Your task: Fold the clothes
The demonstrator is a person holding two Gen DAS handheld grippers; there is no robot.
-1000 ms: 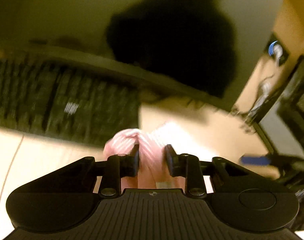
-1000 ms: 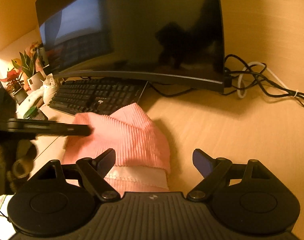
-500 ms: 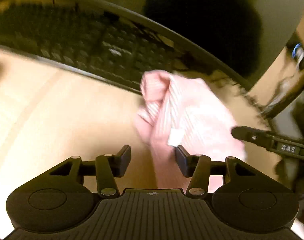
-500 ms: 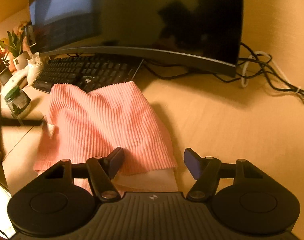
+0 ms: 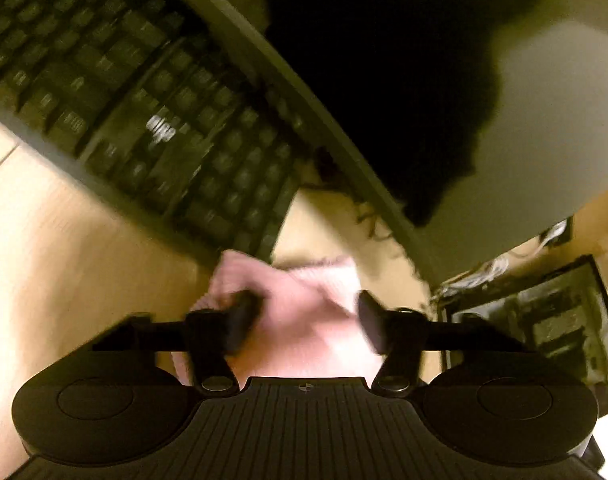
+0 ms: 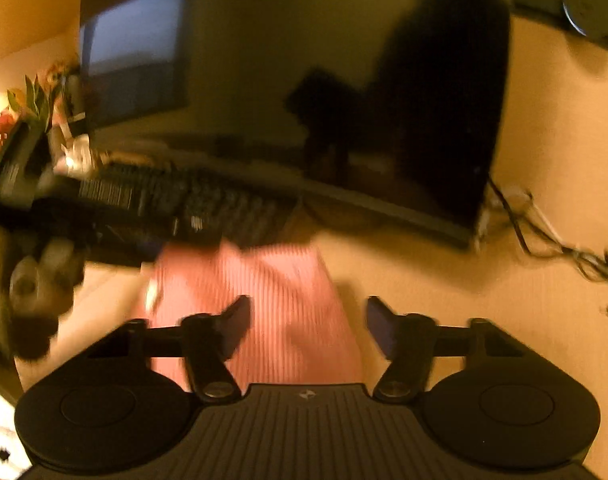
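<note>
- While both views are smeared by motion blur, a pink ribbed garment (image 6: 259, 312) is seen lying on a wooden desk (image 6: 484, 300), just in front of a black keyboard (image 6: 223, 208) and a large dark monitor (image 6: 304, 100)
- The left gripper (image 5: 310, 314) is pictured with its 2 fingers spread apart over the garment (image 5: 304, 320); nothing is pinched between them, though contact with the cloth cannot be told through the blur
- The right gripper (image 6: 308, 322) is likewise shown released, its fingers parted, with the left finger over the fabric and the right finger over bare desk
- The left gripper's body (image 6: 43, 208) is caught at the left edge of the right wrist view, near the garment's far corner
- Tangled cables (image 6: 564, 248) are seen on the desk to the right of the monitor, and a potted plant (image 6: 31, 100) at the far left
</note>
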